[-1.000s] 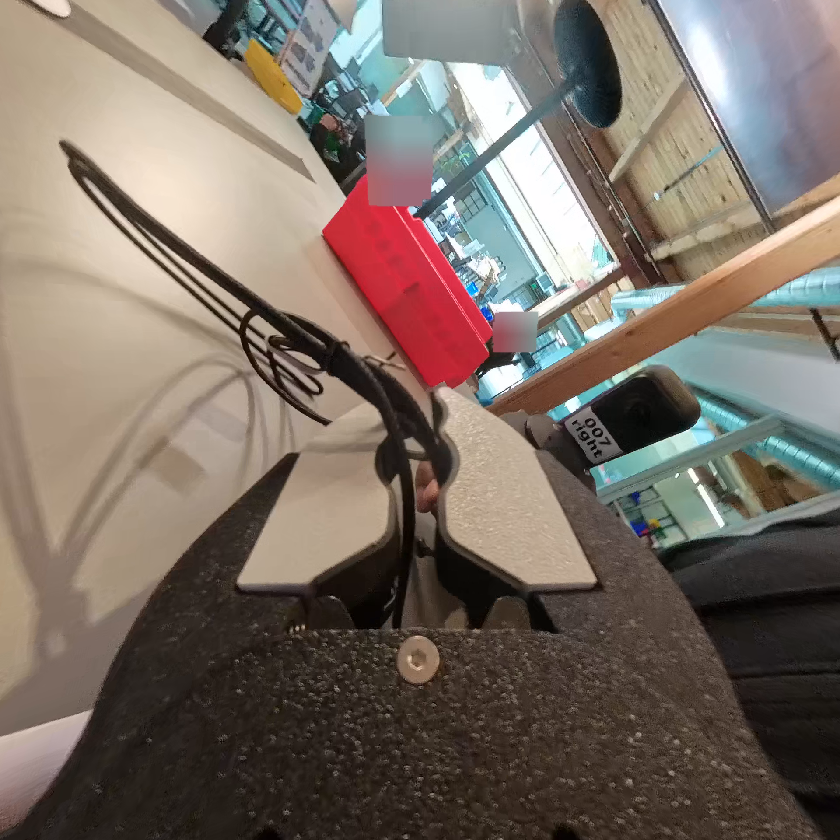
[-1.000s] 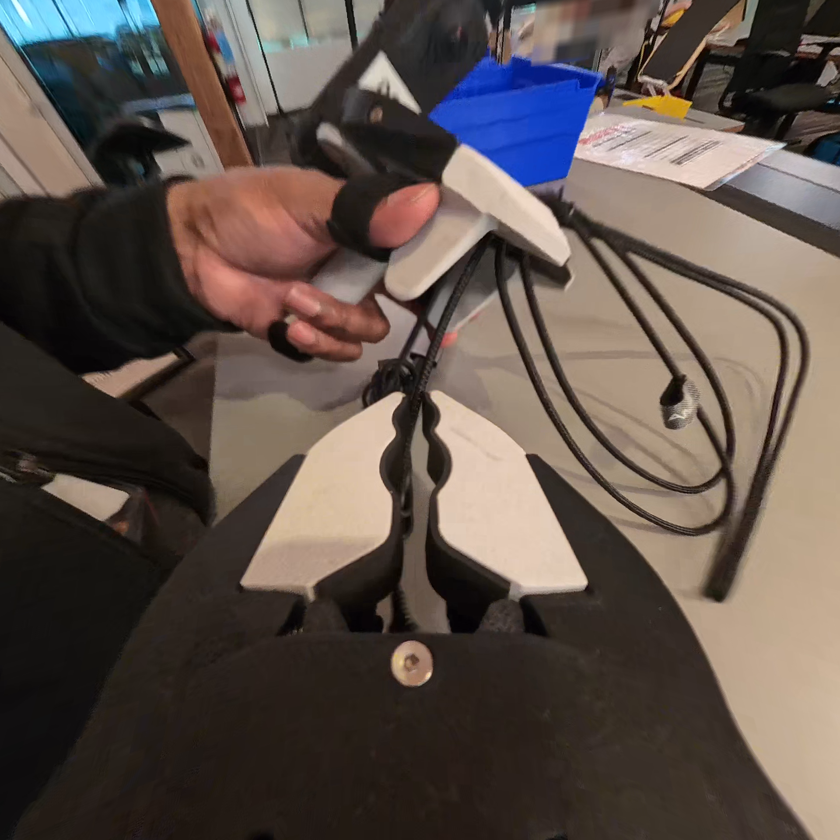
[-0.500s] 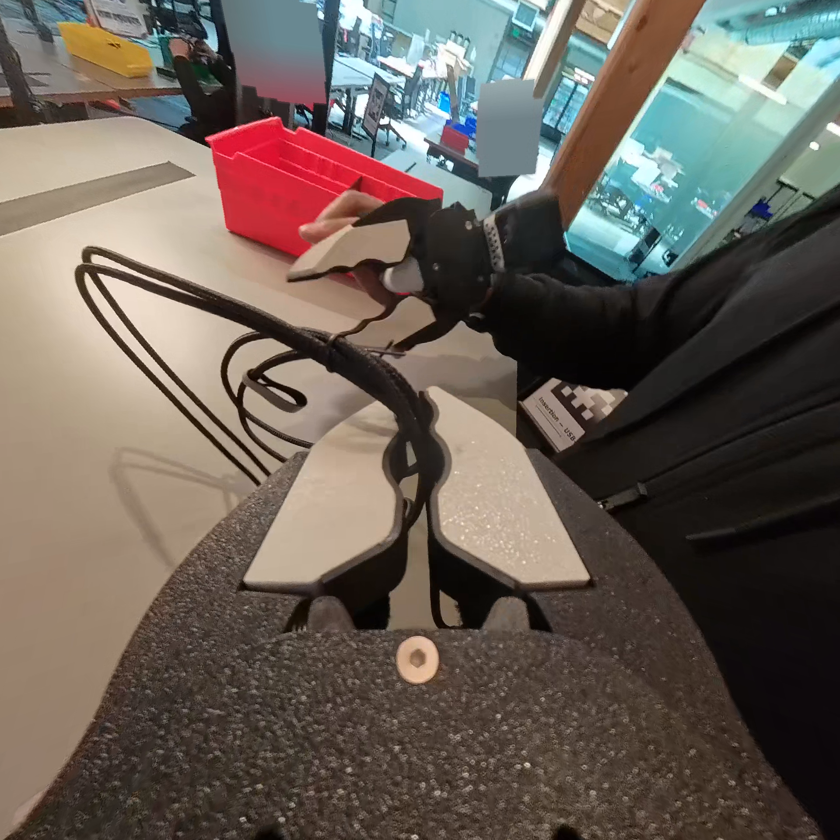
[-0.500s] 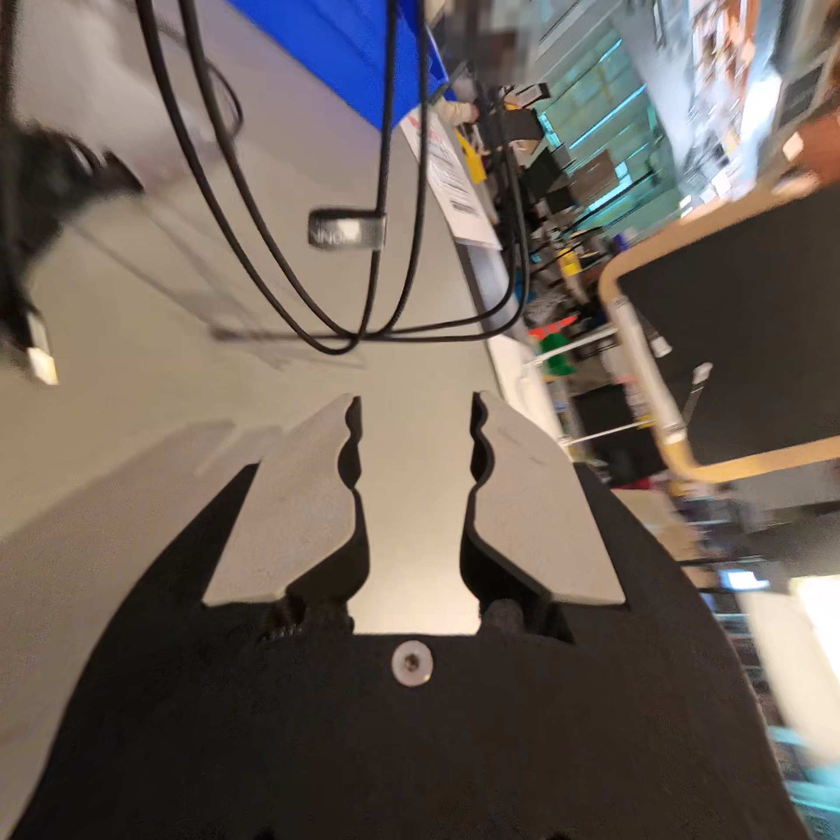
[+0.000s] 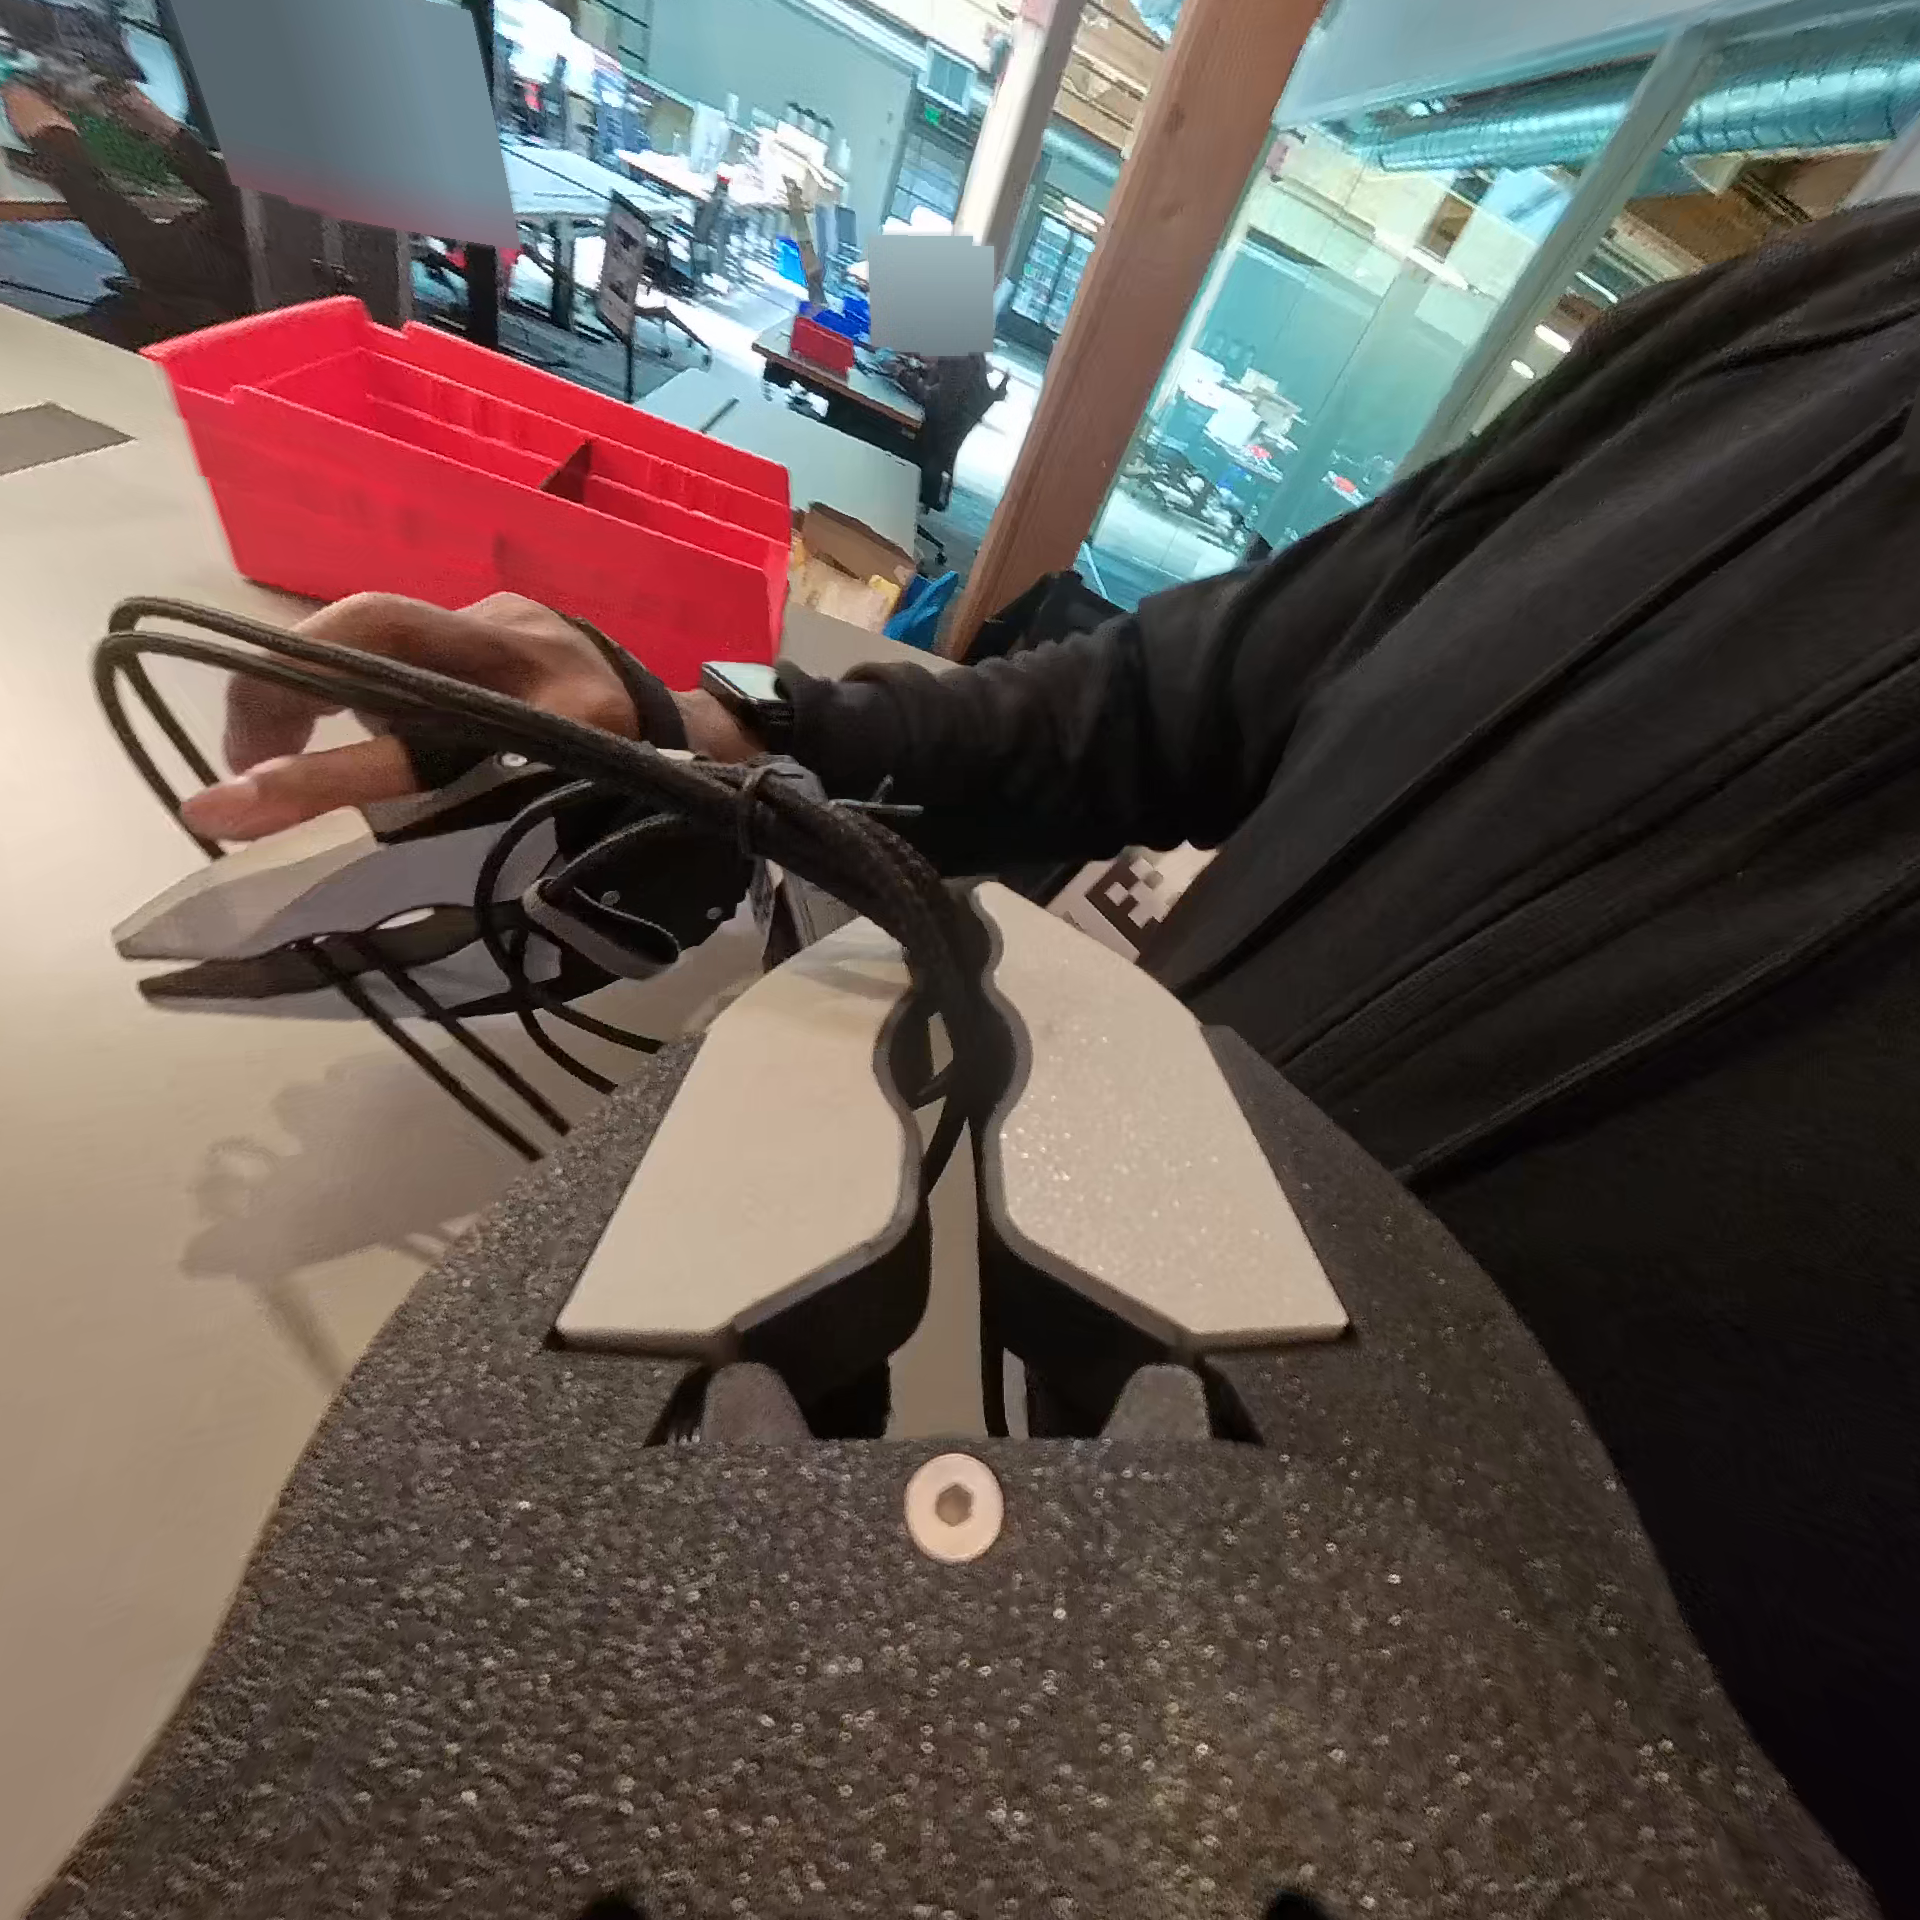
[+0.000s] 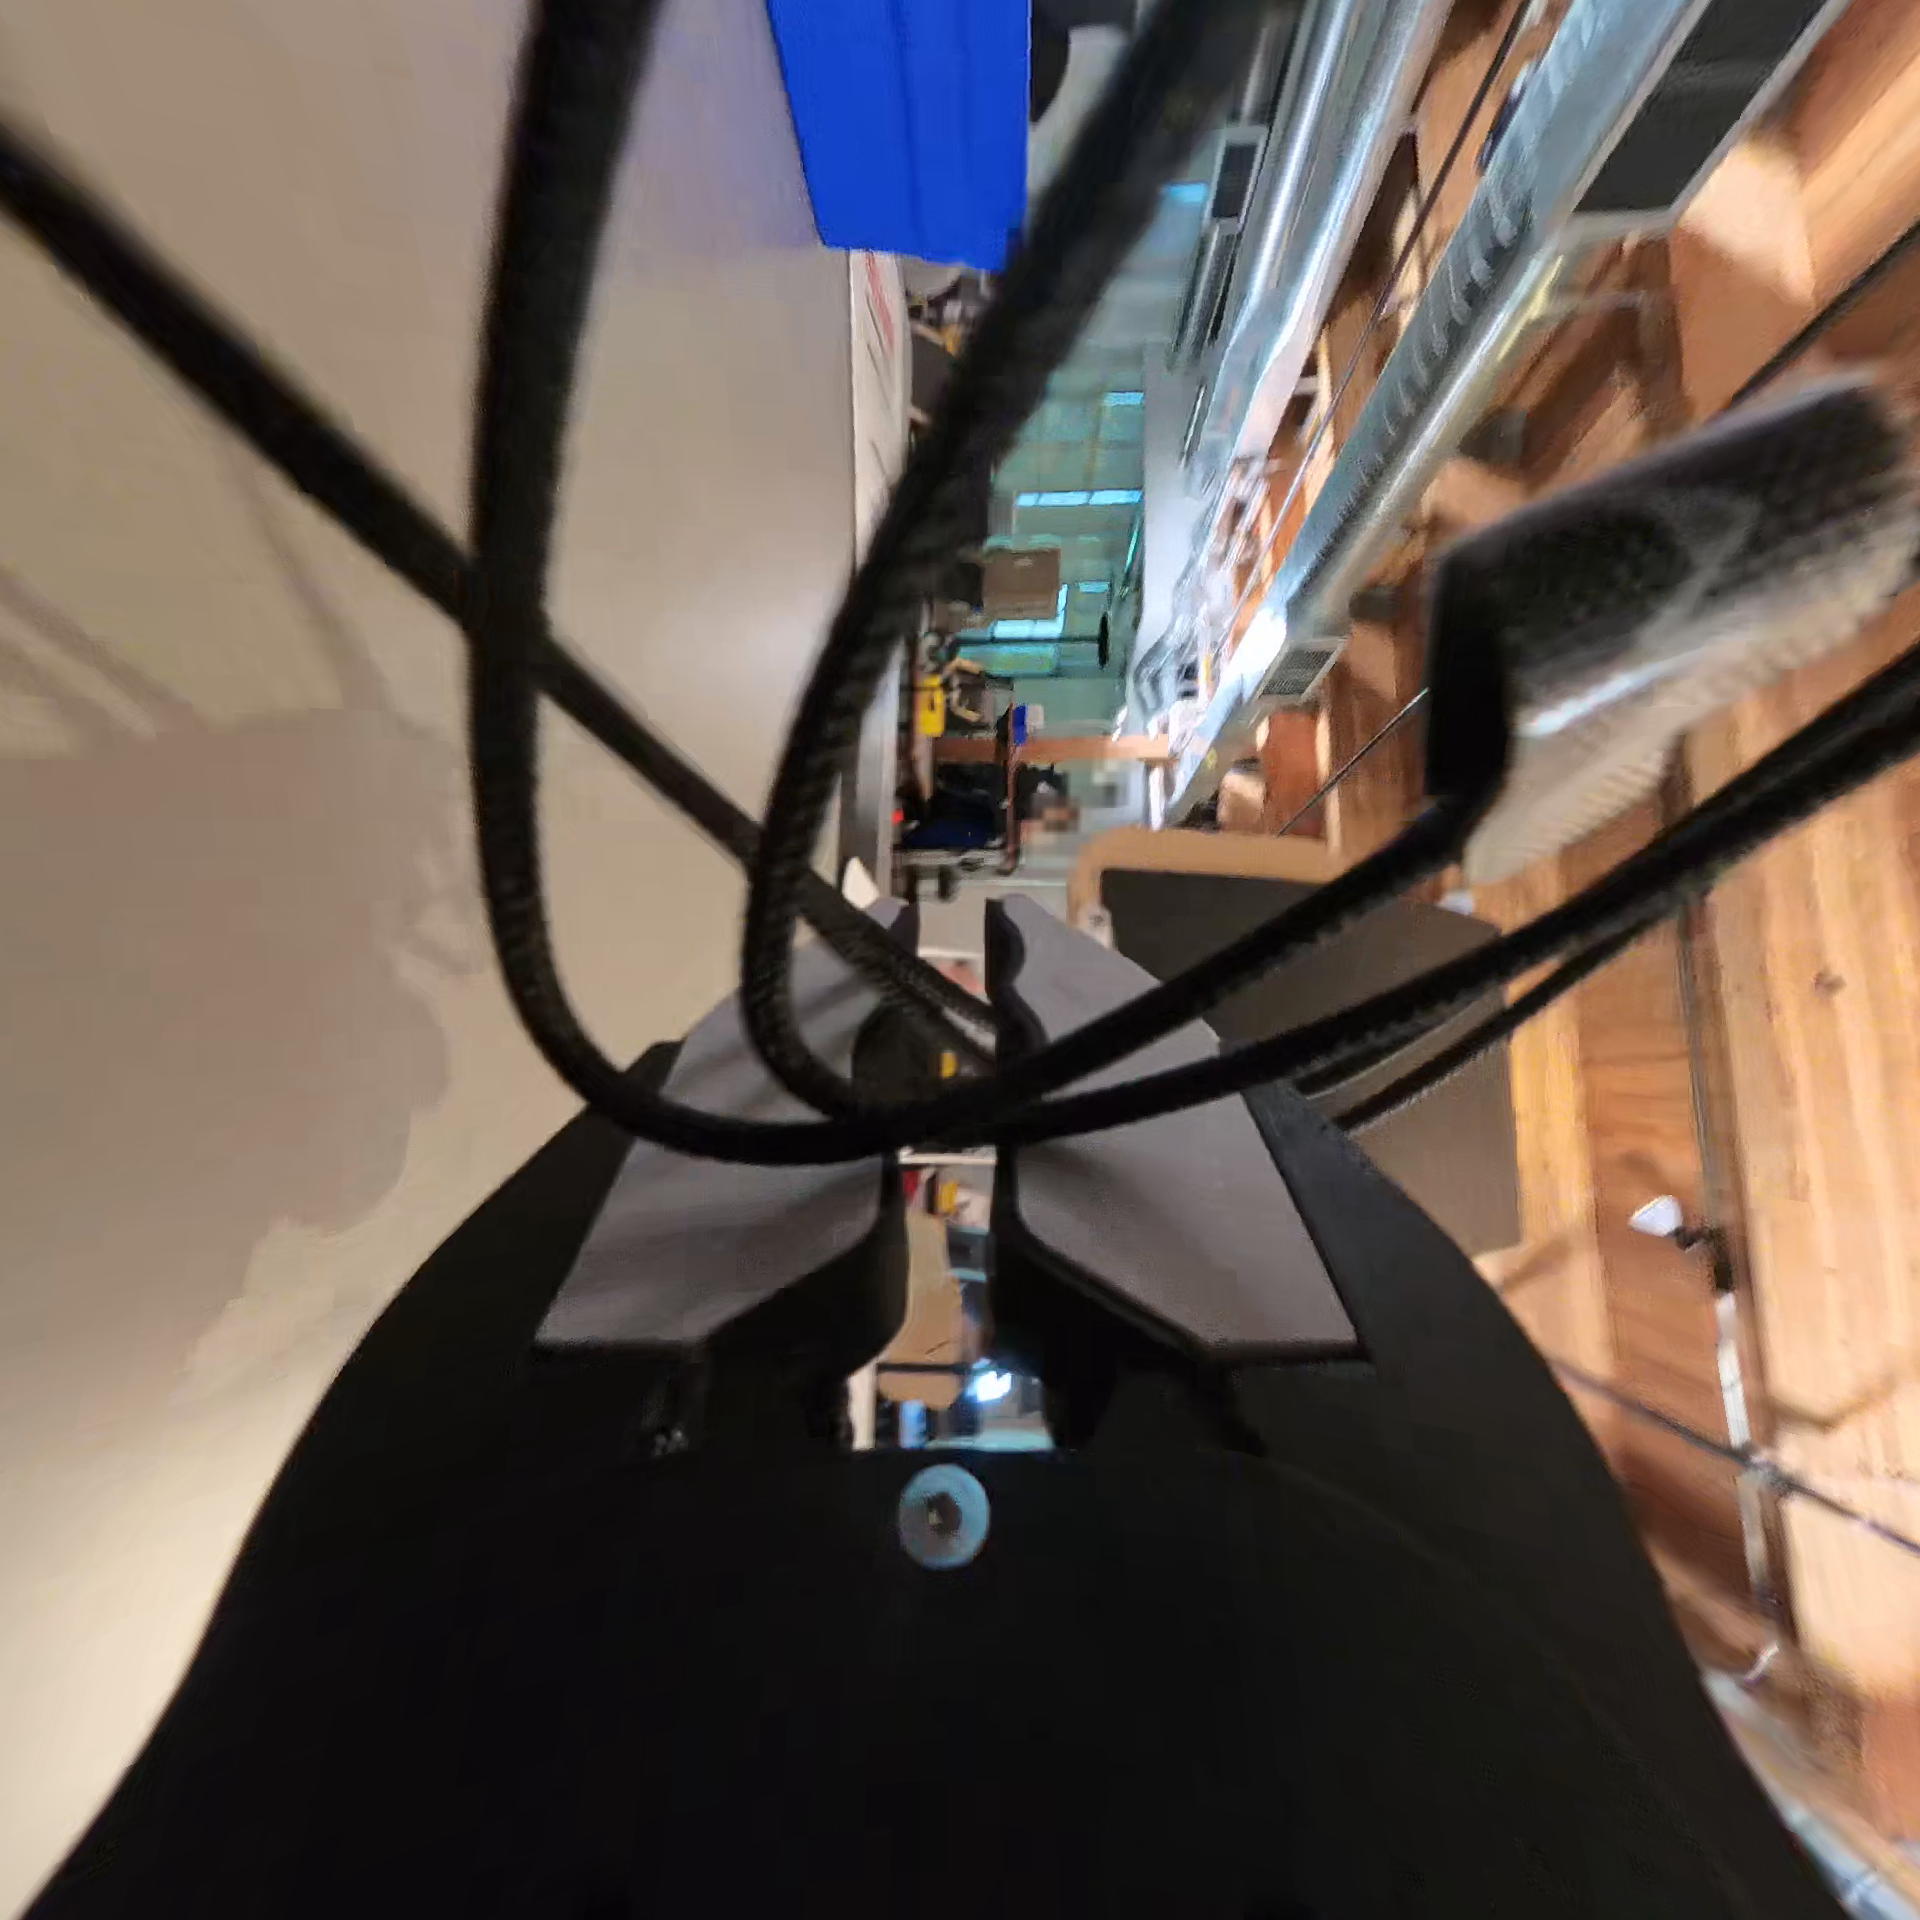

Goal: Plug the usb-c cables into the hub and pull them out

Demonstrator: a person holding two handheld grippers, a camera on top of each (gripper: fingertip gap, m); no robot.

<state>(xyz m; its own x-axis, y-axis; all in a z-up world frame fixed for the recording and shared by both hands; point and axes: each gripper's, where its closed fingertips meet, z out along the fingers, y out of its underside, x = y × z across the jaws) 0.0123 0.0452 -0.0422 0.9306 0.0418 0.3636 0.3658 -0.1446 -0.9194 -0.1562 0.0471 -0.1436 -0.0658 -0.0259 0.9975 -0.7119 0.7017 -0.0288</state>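
A: Left tongs (image 5: 951, 961)?
B: Clamped on the bundled black braided cables (image 5: 831, 831), above the table (image 5: 125, 1195).
A: Right tongs (image 6: 948, 925)?
B: Tipped sideways, nearly closed; cable loops cross them, grip unclear.

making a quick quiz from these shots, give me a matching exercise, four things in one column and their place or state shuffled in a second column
Things
1. left gripper
2. right gripper
3. red bin
4. blue bin

Places or states
A. at the top of the right wrist view
B. on the table behind the person's hand
C. clamped on the black cable bundle
D. fingers slightly apart among cable loops

Pairs: 1-C, 2-D, 3-B, 4-A
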